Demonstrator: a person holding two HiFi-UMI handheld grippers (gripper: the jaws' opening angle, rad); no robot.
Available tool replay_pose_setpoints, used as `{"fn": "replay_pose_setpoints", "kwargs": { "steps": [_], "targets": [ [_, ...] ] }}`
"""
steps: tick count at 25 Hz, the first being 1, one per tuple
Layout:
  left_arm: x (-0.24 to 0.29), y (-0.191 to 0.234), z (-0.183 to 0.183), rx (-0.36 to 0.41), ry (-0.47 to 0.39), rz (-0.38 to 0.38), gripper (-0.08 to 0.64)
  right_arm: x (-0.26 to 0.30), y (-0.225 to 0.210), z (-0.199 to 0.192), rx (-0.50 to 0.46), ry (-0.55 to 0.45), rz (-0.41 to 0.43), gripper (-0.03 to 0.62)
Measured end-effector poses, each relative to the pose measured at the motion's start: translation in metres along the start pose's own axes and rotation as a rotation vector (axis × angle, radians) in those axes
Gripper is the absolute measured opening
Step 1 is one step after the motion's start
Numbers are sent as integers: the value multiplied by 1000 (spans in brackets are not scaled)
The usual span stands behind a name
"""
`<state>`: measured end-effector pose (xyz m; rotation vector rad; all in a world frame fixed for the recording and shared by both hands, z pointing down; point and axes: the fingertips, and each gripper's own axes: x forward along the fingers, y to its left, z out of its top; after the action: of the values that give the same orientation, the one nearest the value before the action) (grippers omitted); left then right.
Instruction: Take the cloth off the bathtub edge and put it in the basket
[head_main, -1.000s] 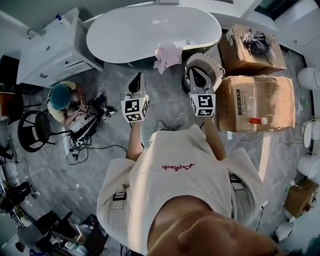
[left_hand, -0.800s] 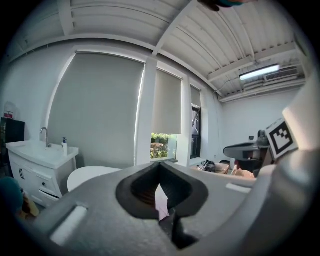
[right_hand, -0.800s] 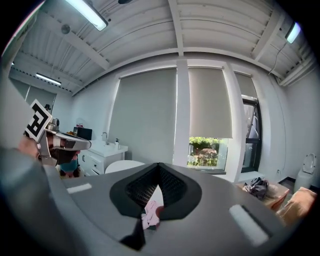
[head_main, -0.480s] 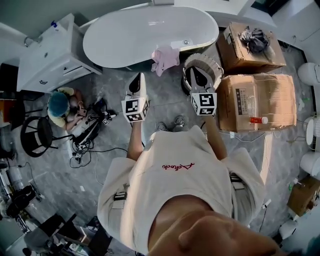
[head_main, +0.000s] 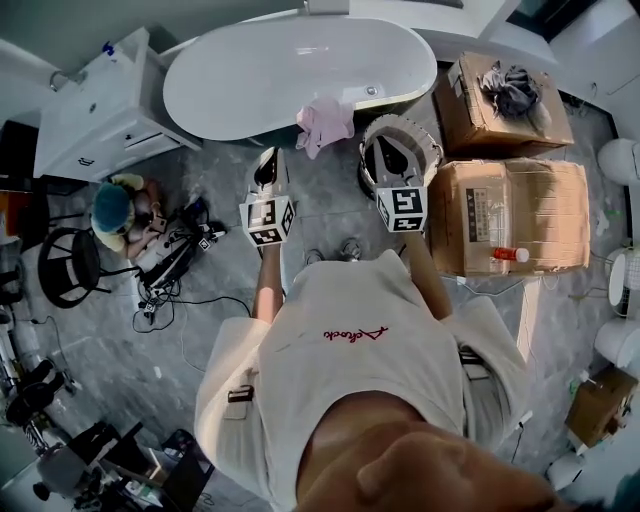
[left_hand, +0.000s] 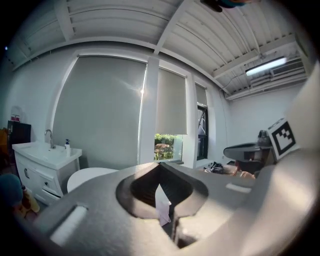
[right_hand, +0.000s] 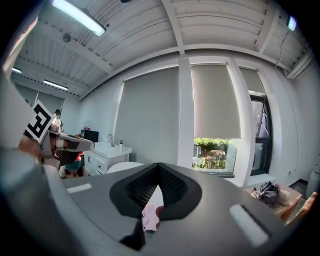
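Observation:
A pink cloth (head_main: 325, 122) hangs over the near edge of the white bathtub (head_main: 250, 80). A round woven basket (head_main: 428, 140) stands on the floor right of the cloth. My left gripper (head_main: 268, 160) is shut and empty, pointing at the tub a little left of and short of the cloth. My right gripper (head_main: 390, 148) is shut and empty too, and hovers over the basket. In the right gripper view the cloth (right_hand: 148, 217) shows through the gap behind the shut tips (right_hand: 159, 166). The left gripper view shows its closed tips (left_hand: 160, 165) and the tub (left_hand: 90, 177) beyond.
Two cardboard boxes (head_main: 515, 215) (head_main: 470, 110) stand right of the basket, the far one with dark clothes (head_main: 512, 88) on it. A white vanity cabinet (head_main: 95, 110) is left of the tub. A person (head_main: 115, 205) sits on the floor at left among cables, by a black stool (head_main: 65, 265).
Both grippers have moved forward toward the tub together. The cloth and basket now sit closer to the tips. Both stay shut.

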<state>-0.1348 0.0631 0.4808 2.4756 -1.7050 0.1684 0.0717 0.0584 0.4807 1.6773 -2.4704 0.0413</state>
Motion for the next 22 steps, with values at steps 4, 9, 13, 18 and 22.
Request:
{"fn": "replay_pose_setpoints", "kwargs": {
  "steps": [4,9,13,18,22],
  "targets": [
    [10,-9,6,16,-9,17,1,7,-14,3,-2,-21,16,5],
    [20,-14,-11,-3,-1,31,2,14,-22,-7,0,-7,42,5],
    [30,-13,-10,0,6,49,0,26,-30,-13,2,4,55,5],
    [50,-9,-6,3,5,58,2,46,-38,-12,-4,2,71,5],
    [66,-4,-7,-2,0,43,2,64,-41,-10,-9,0,72,5]
  ]
}}
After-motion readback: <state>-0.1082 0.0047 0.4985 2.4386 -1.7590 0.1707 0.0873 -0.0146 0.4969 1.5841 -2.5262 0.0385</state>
